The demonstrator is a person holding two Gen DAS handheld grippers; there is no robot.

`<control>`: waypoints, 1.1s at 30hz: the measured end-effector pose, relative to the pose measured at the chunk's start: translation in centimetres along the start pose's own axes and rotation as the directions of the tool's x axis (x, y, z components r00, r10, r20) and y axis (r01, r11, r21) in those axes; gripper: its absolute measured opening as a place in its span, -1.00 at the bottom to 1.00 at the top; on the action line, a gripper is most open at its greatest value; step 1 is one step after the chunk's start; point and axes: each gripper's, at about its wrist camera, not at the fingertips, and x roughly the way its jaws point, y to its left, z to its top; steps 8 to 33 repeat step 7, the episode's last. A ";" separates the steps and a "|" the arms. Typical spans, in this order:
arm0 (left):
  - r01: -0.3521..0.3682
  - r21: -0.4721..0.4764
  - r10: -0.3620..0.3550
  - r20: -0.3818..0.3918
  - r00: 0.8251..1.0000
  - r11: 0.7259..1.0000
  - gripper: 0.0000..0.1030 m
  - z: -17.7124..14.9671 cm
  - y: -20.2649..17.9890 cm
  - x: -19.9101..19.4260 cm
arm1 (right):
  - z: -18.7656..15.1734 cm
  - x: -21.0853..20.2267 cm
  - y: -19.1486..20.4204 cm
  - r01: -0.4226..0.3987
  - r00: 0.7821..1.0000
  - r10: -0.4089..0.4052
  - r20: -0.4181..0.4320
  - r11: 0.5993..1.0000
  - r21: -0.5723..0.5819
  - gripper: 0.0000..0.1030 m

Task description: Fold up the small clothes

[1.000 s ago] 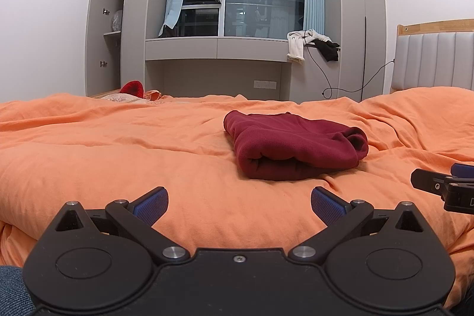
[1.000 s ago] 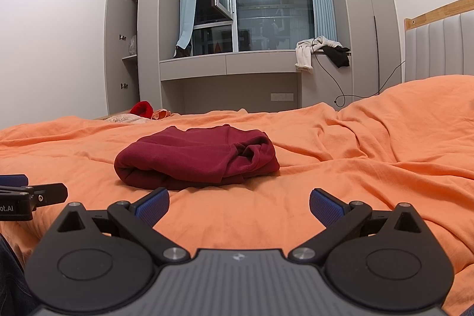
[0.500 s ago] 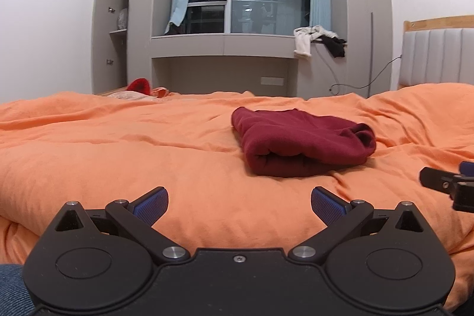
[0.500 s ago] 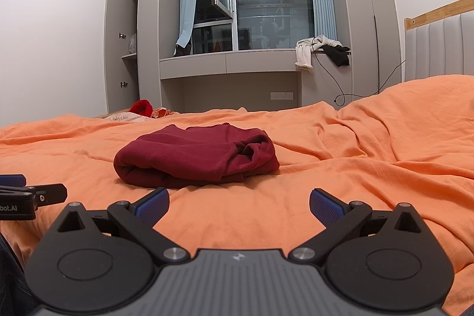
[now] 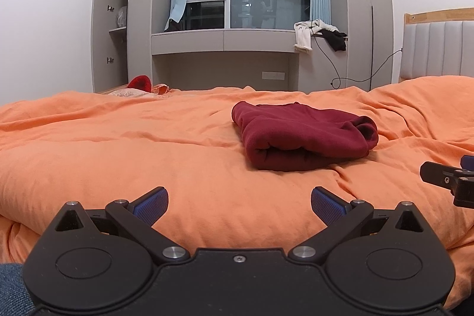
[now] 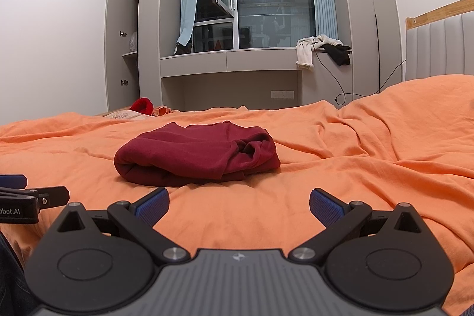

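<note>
Folded maroon garment [image 5: 302, 135] on orange duvet [image 5: 118, 156]

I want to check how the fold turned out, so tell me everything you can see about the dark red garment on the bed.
The dark red garment is soft, fleece-like fabric folded into a thick, rounded bundle, its rolled edge facing the cameras and bunched folds at its right end. It lies flat on the orange duvet. Nothing else touches it; both grippers sit short of it, open.
</note>
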 end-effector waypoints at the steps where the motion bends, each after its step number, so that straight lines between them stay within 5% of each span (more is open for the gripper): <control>1: 0.001 0.001 -0.001 -0.001 1.000 1.000 0.99 0.0 0.0 0.0 | 0.0 0.0 0.0 0.000 1.000 0.000 0.000 1.000 0.000 1.00; 33: 0.002 0.007 -0.002 -0.002 1.000 1.000 0.99 0.2 -0.2 0.0 | 0.0 -0.1 0.0 0.001 1.000 -0.001 -0.001 1.000 0.000 1.00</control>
